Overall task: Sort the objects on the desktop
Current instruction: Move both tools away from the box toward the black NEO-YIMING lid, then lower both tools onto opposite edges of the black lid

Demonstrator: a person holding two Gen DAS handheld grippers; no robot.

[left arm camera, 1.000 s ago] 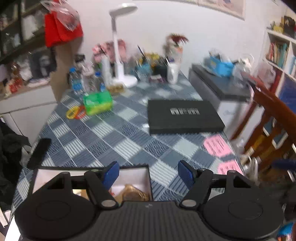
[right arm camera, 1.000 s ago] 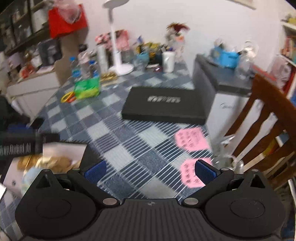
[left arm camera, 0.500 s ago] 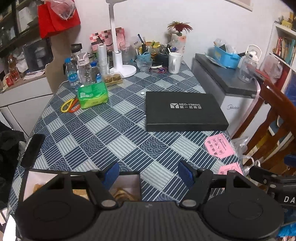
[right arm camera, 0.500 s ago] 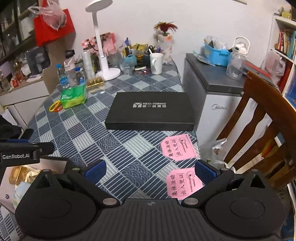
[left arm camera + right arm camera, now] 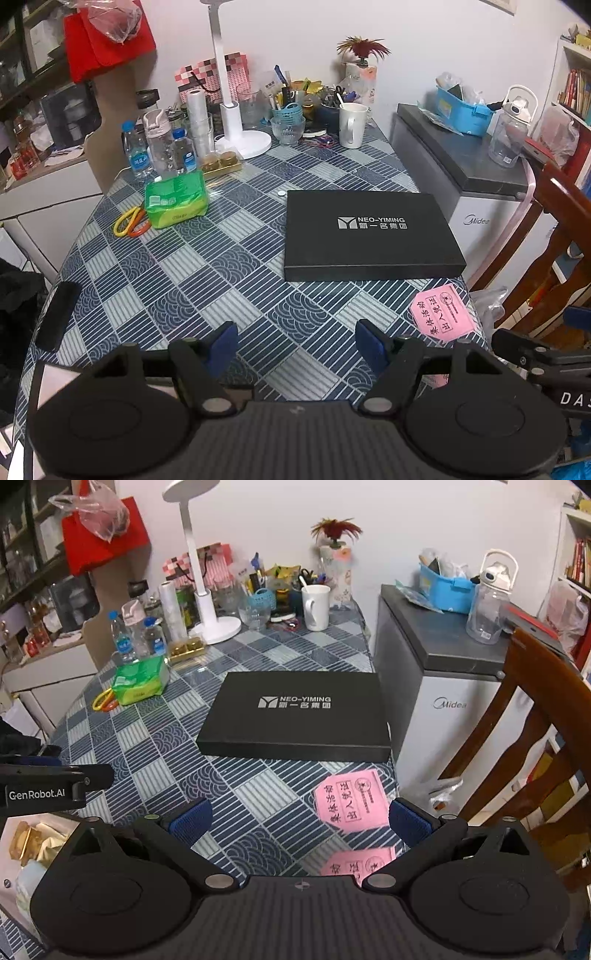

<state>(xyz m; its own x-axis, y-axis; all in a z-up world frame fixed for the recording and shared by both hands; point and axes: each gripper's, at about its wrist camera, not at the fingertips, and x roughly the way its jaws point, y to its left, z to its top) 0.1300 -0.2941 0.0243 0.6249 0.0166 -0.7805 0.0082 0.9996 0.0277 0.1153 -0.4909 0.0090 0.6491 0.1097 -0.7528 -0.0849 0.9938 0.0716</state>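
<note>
A flat black box [image 5: 369, 232] lies on the blue patterned tablecloth [image 5: 207, 266]; it also shows in the right wrist view [image 5: 299, 712]. Two pink paper cards [image 5: 351, 801] lie near the table's front right edge. A green tissue pack [image 5: 173, 199] and coloured rings [image 5: 129, 223] lie at the left. My left gripper [image 5: 295, 343] is open and empty above the near table edge. My right gripper [image 5: 299, 818] is open and empty above the pink cards. An open box with gold-wrapped items [image 5: 33, 845] sits at the lower left.
A white lamp [image 5: 236, 122], water bottles [image 5: 159, 151], a white mug [image 5: 352, 123] and pen cups crowd the back of the table. A small fridge [image 5: 469, 173] and a wooden chair [image 5: 535, 720] stand at the right. A black remote-like object [image 5: 57, 314] lies at the left edge.
Both grippers have pulled back and risen, so the open box has slid out of the left view. Both stay open.
</note>
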